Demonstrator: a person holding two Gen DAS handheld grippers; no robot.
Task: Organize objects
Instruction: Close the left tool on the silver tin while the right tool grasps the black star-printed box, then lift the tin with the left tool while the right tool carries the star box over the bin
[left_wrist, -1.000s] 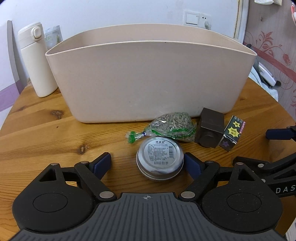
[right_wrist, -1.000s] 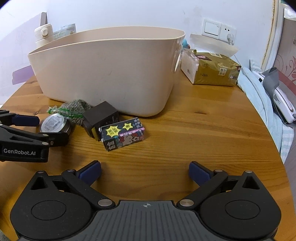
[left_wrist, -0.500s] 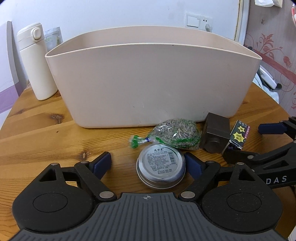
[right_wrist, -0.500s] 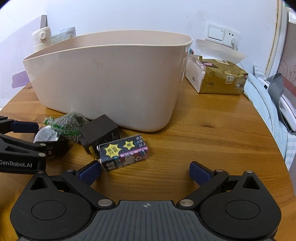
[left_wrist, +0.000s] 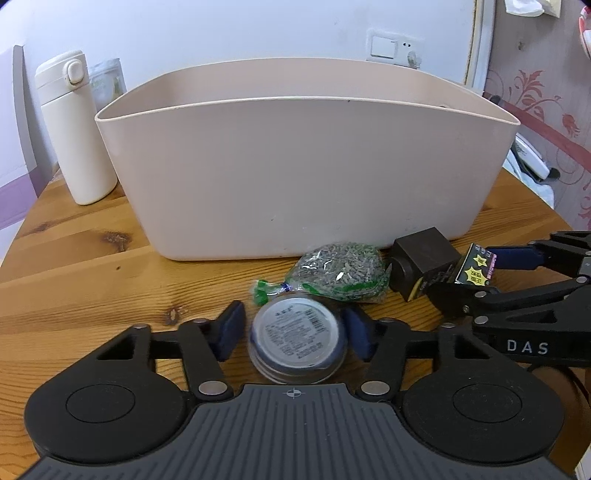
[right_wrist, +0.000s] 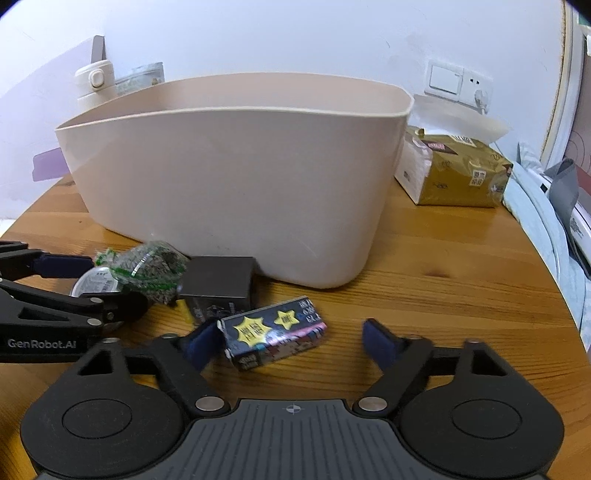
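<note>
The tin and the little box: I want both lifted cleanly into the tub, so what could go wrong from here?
The bag of seeds lies against the tin, so it may drag along. The right gripper has one finger at the box end and the other well clear, so closing may push it askew. The tub wall is tall.

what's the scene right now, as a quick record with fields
bin: beige tub on wooden table, contents hidden
left gripper: open, fingers either side of round tin
right gripper: open, left finger against star-print box
still outside bin: seed bag, dark box
background: white flask, gold pack
</note>
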